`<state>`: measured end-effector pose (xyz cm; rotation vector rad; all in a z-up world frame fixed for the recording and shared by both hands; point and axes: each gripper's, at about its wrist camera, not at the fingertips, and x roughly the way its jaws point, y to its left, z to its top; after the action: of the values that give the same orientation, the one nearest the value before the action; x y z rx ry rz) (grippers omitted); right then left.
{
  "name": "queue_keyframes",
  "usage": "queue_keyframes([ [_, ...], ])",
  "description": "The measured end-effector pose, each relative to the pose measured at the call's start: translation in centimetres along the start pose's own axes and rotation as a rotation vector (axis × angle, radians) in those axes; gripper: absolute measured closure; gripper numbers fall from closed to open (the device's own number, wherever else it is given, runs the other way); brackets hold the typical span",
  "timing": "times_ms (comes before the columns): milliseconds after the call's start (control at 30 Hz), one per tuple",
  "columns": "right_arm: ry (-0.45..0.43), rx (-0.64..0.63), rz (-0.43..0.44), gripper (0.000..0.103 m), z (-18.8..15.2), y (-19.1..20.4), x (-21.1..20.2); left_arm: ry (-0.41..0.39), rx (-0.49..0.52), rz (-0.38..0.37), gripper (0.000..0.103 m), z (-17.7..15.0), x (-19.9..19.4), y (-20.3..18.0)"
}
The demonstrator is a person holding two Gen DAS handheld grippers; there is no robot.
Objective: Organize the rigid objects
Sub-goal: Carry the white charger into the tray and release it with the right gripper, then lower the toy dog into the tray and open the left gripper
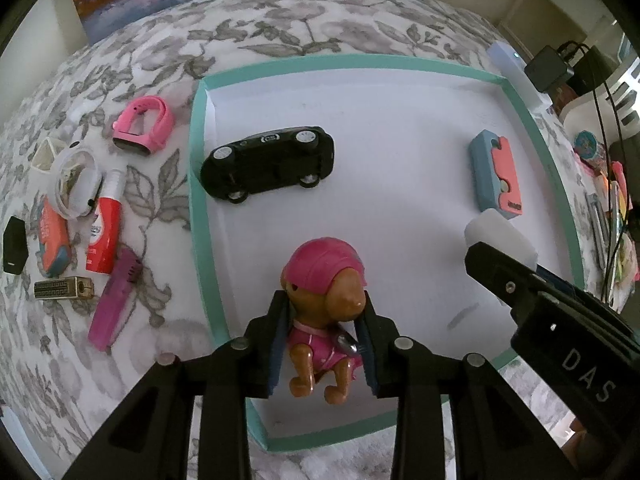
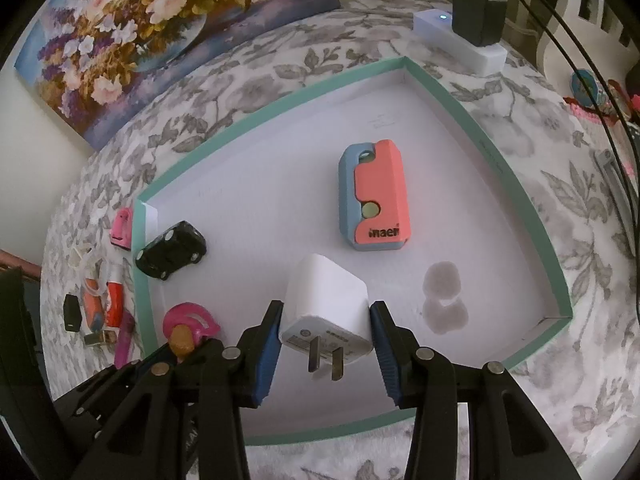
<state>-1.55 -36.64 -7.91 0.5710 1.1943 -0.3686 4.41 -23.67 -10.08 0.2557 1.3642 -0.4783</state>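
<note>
One shallow teal-rimmed tray [image 1: 200, 216] with a white floor lies on a grey floral cloth [image 1: 280, 24], and four things are within its walls: one black toy car [image 1: 268, 162] on its side near the tray's left wall, one blue-and-coral case [image 2: 374, 200] lying flat toward the far right part, one pink-hatted toy dog [image 1: 324, 312] and one white plug adapter [image 2: 326, 306]. Outside the tray's left wall sits a cluster: one pink watch band [image 1: 142, 126], one white coiled cable [image 1: 76, 184], one red tube [image 1: 104, 234], one orange-and-blue box [image 1: 52, 242], one black block [image 1: 14, 250], one brass sharpener [image 1: 64, 289] and one magenta lighter [image 1: 114, 300]. A white power strip [image 2: 460, 38] lies beyond the tray's far right corner. The left gripper [image 1: 324, 344] points steeply down at the tray's near left part, its blue pads flanking the dog's body, though whether they press it is unclear. The right gripper [image 2: 326, 340] also points steeply down, clamped on the adapter's sides, prongs toward the camera.
</note>
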Motion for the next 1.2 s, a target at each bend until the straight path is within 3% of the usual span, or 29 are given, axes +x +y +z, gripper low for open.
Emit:
queue_keyframes([
  [100,-0.001,-0.009,-0.008,0.056,0.2,0.2,-0.1,-0.007,0.006,-0.01,0.058,0.0,-0.4,-0.1],
  [267,-0.05,-0.019,-0.007,0.044,0.4,0.5,-1.7,-0.036,0.0,-0.009,0.045,0.3,-1.6,0.1],
  [433,-0.106,-0.016,0.004,0.044,0.8,0.7,-3.5,-0.084,-0.023,-0.012,0.044,0.6,-3.3,0.8],
  [600,-0.147,-0.011,0.015,0.044,1.0,0.9,-4.8,-0.141,-0.066,-0.019,0.034,0.7,-5.3,2.7],
  [867,-0.138,-0.003,0.02,0.044,1.0,0.8,-4.5,-0.193,-0.178,-0.039,0.021,0.8,-7.2,6.5],
  [1000,-0.121,0.016,0.035,0.034,1.0,0.3,-3.9,-0.203,-0.255,-0.005,0.011,0.7,-7.4,8.9],
  [1200,-0.1,-0.018,0.013,0.019,0.8,0.9,-2.7,-0.218,-0.329,0.056,0.008,0.6,-7.4,11.9],
])
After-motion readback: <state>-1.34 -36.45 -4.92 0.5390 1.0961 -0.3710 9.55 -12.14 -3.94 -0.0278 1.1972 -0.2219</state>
